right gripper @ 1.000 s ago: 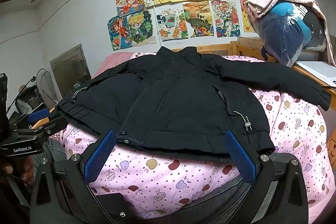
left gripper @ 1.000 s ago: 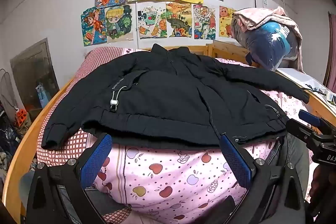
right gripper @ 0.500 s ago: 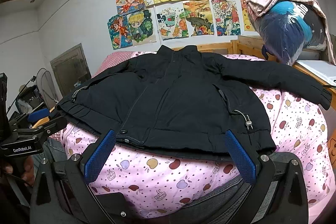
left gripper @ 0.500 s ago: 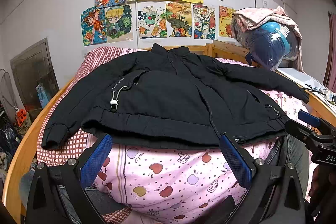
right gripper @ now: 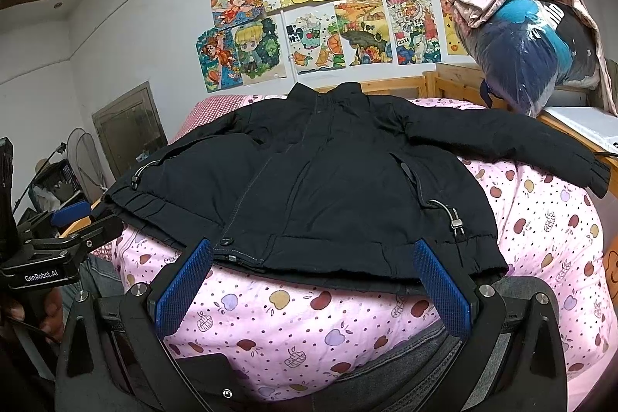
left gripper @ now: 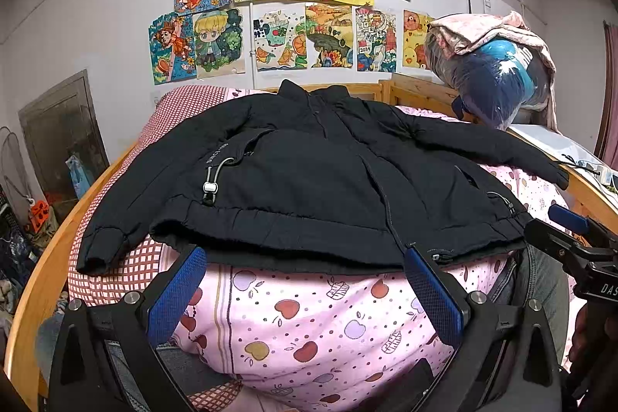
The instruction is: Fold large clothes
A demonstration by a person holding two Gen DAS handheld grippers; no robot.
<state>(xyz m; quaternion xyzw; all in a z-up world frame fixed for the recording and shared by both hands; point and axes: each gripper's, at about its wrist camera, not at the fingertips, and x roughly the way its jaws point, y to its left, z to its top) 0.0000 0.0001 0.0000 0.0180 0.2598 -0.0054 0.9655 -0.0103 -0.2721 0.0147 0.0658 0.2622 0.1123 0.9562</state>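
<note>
jacket (left gripper: 309,176) blk | quilt (left gripper: 309,327) pink w/ apple print | fingers (left gripper: 175,290) blue

Bare quilt (left gripper: 309,311) before jacket (left gripper: 309,180) hem

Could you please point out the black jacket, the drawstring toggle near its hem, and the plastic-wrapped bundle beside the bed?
black jacket (left gripper: 309,180): left wrist view, front panel.
drawstring toggle (left gripper: 209,186): left wrist view, white cord lock.
plastic-wrapped bundle (right gripper: 529,60): right wrist view, dark blue middle.

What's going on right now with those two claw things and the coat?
Left gripper open, empty. Right gripper open, empty. Black jacket spread flat on the pink quilt, unfolded. Nothing in the way.
</note>
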